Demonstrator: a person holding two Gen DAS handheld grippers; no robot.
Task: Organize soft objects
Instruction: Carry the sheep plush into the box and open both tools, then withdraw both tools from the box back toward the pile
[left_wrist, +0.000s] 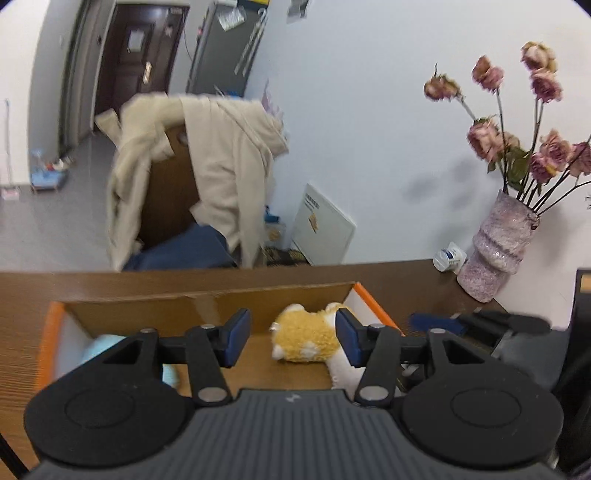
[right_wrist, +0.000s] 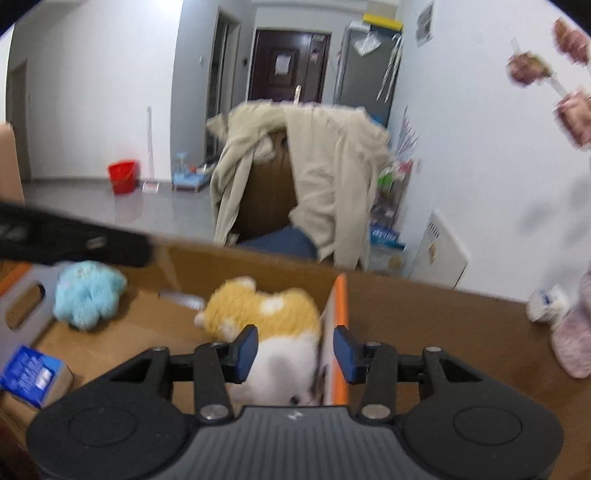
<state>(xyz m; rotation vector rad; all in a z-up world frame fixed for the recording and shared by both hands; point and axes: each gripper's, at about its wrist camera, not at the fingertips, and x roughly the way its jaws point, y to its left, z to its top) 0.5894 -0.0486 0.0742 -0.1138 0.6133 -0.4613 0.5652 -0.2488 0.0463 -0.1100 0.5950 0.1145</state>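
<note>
Soft toys lie inside the cardboard box (right_wrist: 236, 266) on the wooden table (right_wrist: 424, 317).
The orange-and-white plush (right_wrist: 266, 314) rests against its orange-edged right wall, the blue plush (right_wrist: 88, 293) leftward; left gripper (left_wrist: 291, 341) and right gripper (right_wrist: 295, 354) hover above with jaws apart, empty.

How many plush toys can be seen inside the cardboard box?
2. The orange and white plush toy lies by the box's orange-edged right wall; the light blue plush toy lies toward the left. The grippers may hide others.
</note>
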